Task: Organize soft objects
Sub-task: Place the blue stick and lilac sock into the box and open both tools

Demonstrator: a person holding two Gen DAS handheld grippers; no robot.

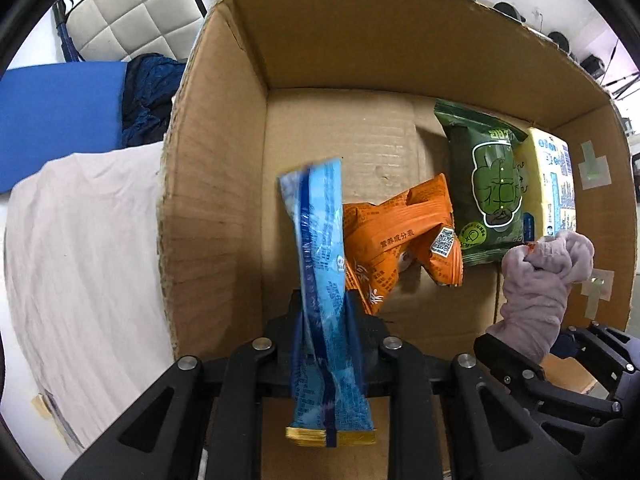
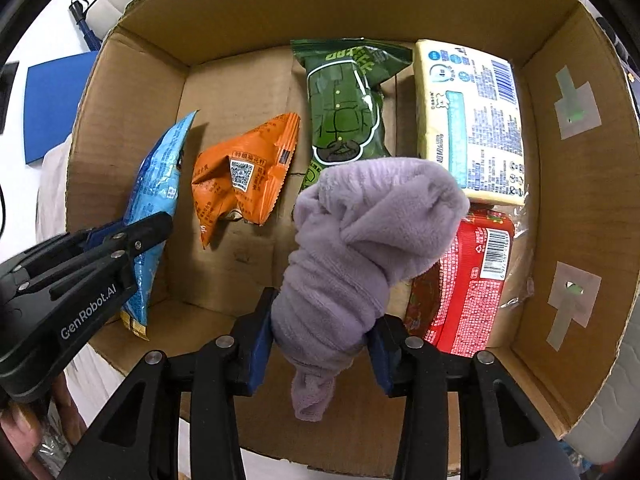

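My left gripper [image 1: 326, 316] is shut on a light blue snack packet [image 1: 320, 264] and holds it upright inside the cardboard box [image 1: 208, 200], near the left wall. The packet also shows in the right wrist view [image 2: 154, 208], with the left gripper [image 2: 136, 236] clamped on it. My right gripper [image 2: 322, 332] is shut on a rolled lilac fleece cloth [image 2: 356, 248], held above the box's right half. The cloth also shows in the left wrist view [image 1: 540, 284].
On the box floor lie an orange packet [image 2: 244, 172], a green packet [image 2: 344, 108], a cream tissue pack [image 2: 472, 120] and a red packet [image 2: 468, 280]. A white cloth [image 1: 84, 260] and a blue pad [image 1: 56, 112] lie left of the box.
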